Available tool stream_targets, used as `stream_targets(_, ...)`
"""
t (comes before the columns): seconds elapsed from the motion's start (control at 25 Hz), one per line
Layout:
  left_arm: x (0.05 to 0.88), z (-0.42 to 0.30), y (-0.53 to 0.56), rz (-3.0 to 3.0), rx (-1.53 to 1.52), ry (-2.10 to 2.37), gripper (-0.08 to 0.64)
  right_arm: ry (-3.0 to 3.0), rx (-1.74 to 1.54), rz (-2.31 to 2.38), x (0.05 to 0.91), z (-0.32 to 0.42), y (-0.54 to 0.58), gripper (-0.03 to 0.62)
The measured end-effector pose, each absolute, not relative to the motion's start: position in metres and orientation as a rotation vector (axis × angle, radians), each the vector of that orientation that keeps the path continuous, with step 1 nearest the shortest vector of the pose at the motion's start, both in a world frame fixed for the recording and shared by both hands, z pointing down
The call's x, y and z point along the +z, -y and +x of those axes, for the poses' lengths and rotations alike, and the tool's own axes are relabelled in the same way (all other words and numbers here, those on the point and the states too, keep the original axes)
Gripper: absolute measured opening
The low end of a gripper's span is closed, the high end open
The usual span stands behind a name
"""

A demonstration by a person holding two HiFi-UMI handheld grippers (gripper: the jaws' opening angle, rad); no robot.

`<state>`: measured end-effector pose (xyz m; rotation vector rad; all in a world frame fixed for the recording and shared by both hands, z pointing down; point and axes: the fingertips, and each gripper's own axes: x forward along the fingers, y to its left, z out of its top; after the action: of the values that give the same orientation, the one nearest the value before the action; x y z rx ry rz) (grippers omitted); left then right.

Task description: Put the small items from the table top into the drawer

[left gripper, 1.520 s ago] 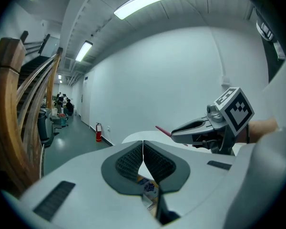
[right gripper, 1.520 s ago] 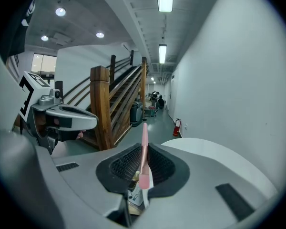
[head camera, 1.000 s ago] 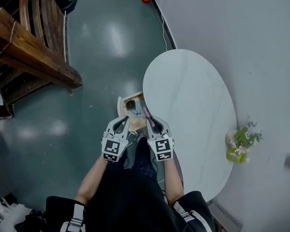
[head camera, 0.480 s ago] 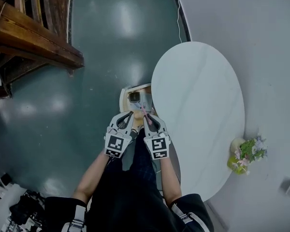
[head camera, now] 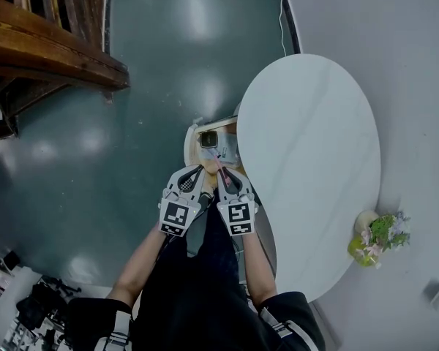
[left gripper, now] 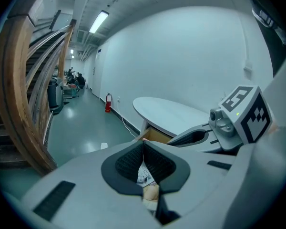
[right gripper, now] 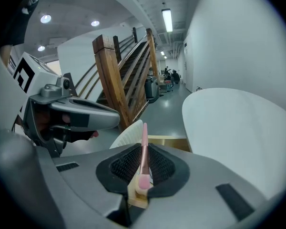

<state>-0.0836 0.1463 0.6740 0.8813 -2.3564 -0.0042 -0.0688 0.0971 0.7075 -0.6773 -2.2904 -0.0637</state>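
Drawer (head camera: 189,146) and grippers, status?

- Left gripper (head camera: 199,171): jaws together, nothing between them. Drawer is open at the left edge of the white table (head camera: 314,159), papers inside. Right gripper (head camera: 221,171) is clamped on the pink pen (right gripper: 143,149), just above the drawer.

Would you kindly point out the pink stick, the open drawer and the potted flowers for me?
pink stick (right gripper: 143,151), right gripper view, middle of its shaft.
drawer (head camera: 187,145), head view, its white front panel.
potted flowers (head camera: 382,231), head view, the leaves.
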Motion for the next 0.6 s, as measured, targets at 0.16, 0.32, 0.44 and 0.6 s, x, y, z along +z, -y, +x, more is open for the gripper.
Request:
stream_targets(0.16, 0.676, -0.084, -0.148, 0.883, -0.01, 2.358, 0.02, 2.269, -0.071, -0.671, 0.73, -0.072, -0.103, 0.064)
stream_targets(0.32, 0.681, -0.083, -0.152, 0.872, -0.013, 2.354, 0.02, 2.246, -0.079, -0.67, 0.753, -0.08, -0.111, 0.064)
stream_targets(0.44, 0.684, -0.083, -0.152, 0.874, -0.017, 2.353, 0.02, 2.226, -0.087, -0.671, 0.77, -0.087, -0.116, 0.064)
stream_targets(0.6, 0.687, -0.083, -0.155, 0.866, -0.023, 2.355, 0.02, 2.195, -0.089, -0.673, 0.794, -0.099, -0.121, 0.064)
